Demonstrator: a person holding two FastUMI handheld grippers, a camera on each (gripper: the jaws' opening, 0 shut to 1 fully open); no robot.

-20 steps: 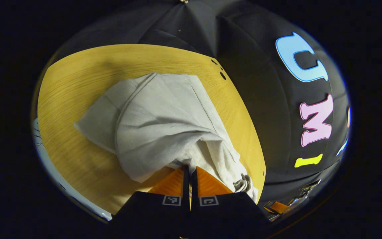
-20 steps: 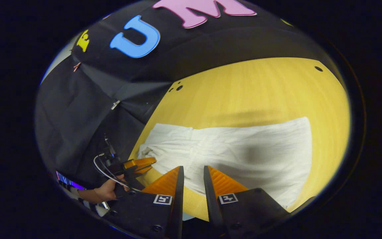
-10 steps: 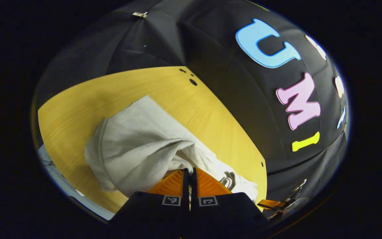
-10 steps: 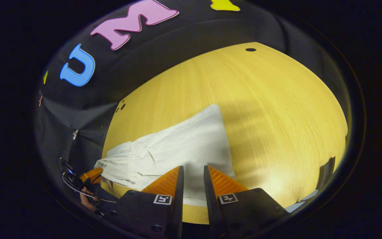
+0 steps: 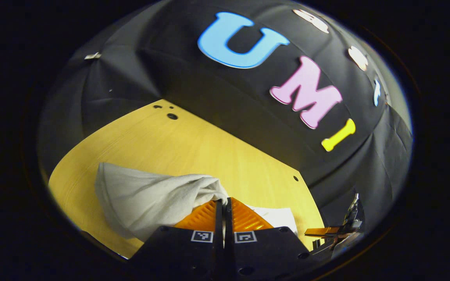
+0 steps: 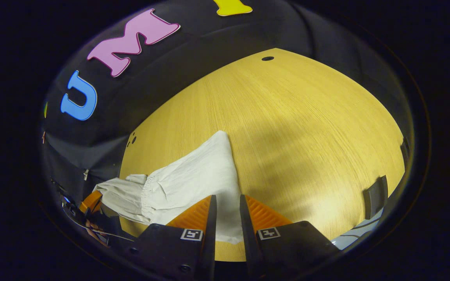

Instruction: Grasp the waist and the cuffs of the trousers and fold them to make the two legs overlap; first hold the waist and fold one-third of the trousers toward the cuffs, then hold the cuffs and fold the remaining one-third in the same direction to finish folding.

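My left tool [image 5: 223,203] is pinched tight on the trousers [image 5: 147,197]: the two fingers stand nearly together, and the pale cloth bunches right at their tips. In the left gripper view the cloth runs from that pinch off to the left and sags down onto the bench [image 5: 209,156], a wooden top of yellow tone. A flatter piece of the same cloth lies on the bench just to the right of the fingers. Low at the right edge of this view I can see my right tool [image 5: 328,232], well apart from the left one.

In the right gripper view my right tool [image 6: 228,203] has a narrow gap between its fingers. The trousers [image 6: 197,179] lie under and beyond the tips, but I cannot tell whether the fingers press on the cloth or only hang above it. From here the cloth is a long pale shape, lying flat on the bench [image 6: 307,128] at its far corner. A gathered band crosses the cloth toward its left end. Past that band the cloth narrows toward my left tool [image 6: 91,201], seen small at the lower left, where it meets the fingers. A hand [image 6: 92,234] shows just below that tool, mostly hidden. The right half of the bench is bare wood.
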